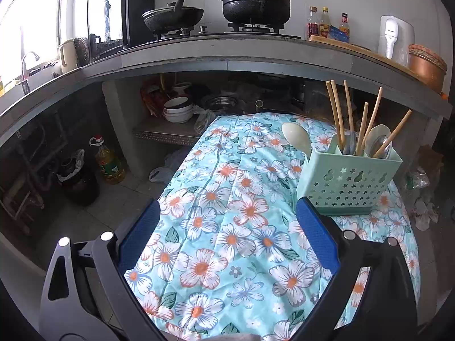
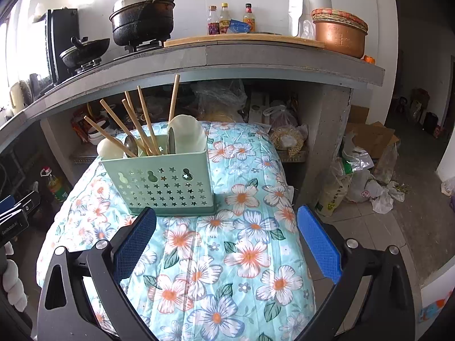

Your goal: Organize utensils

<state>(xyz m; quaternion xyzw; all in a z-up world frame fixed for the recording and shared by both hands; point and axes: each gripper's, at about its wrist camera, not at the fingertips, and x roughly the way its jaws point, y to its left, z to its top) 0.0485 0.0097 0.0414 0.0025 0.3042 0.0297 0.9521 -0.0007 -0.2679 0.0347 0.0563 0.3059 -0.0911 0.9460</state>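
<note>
1. I see the green utensil holder (image 2: 159, 182) standing upright on the floral cloth (image 2: 227, 255), just ahead of both grippers.
2. It holds wooden chopsticks (image 2: 142, 125) leaning outward, a metal spoon (image 2: 131, 145) and a white spoon (image 2: 186, 136).
3. Another white spoon (image 1: 297, 139) lies on the cloth behind the holder's left side.
4. My left gripper (image 1: 227, 227) is spread wide, nothing between its blue pads; the right gripper (image 2: 227, 227) likewise gapes empty.
5. Only the left view shows the stacked bowls (image 1: 177, 110) under the counter; only the right shows floor bags (image 2: 366, 182).
</note>
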